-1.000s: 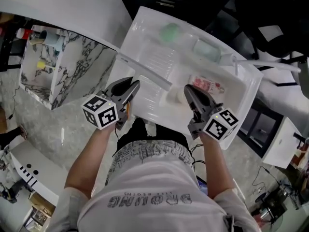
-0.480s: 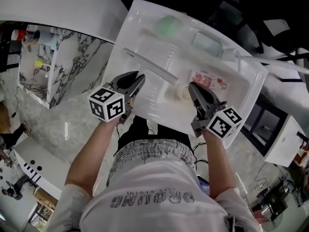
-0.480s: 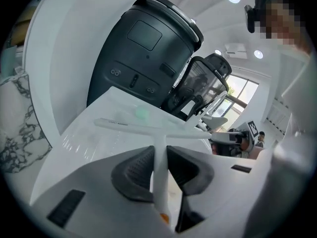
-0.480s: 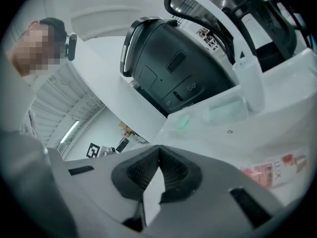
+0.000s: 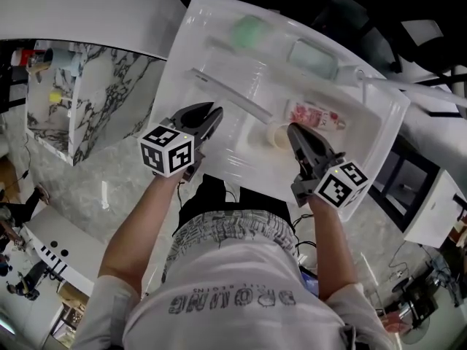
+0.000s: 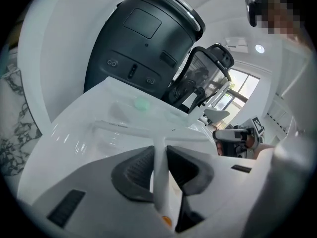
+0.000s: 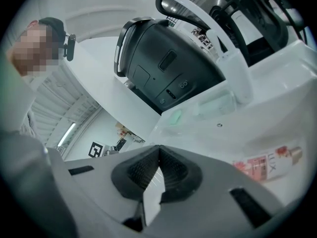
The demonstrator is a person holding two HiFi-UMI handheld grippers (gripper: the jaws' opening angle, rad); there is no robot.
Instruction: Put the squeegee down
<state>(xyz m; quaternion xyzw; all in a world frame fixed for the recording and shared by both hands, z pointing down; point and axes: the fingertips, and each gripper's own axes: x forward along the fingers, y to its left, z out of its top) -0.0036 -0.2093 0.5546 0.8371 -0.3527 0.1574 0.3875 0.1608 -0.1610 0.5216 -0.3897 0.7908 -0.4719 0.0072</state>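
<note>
Looking down from the head view, we see a person standing at a white sink (image 5: pixel 233 155) with 1 gripper in each hand. The left gripper (image 5: pixel 208 115) is clamped on the squeegee (image 5: pixel 233 97). In the left gripper view its 2 dark pads press on either side of the white handle (image 6: pixel 159 172), which runs straight out between them. The long pale blade lies crosswise over the ribbed part of the sink, ahead of the jaws. We cannot tell whether the blade touches the ribs or hangs just above them.

The right gripper (image 5: pixel 295 130) is over the near right part of the sink. In the right gripper view its pads meet at the tips (image 7: pixel 158 155) and nothing is between them.

Just beside the right gripper's tips is a small beige round tub (image 5: pixel 277 133). Past it lies a pink packet (image 5: pixel 315 117), seen at the lower right of the right gripper view (image 7: pixel 265 165). At the far edge of the sink sit a green lump (image 5: pixel 250 29) and a pale green box (image 5: pixel 312 58), well apart from the squeegee. A white tap (image 5: pixel 361 82) stands at the sink's right corner. A marble counter (image 5: pixel 95 100) lies to the left. A big dark machine (image 6: pixel 143 43) stands behind the sink.
</note>
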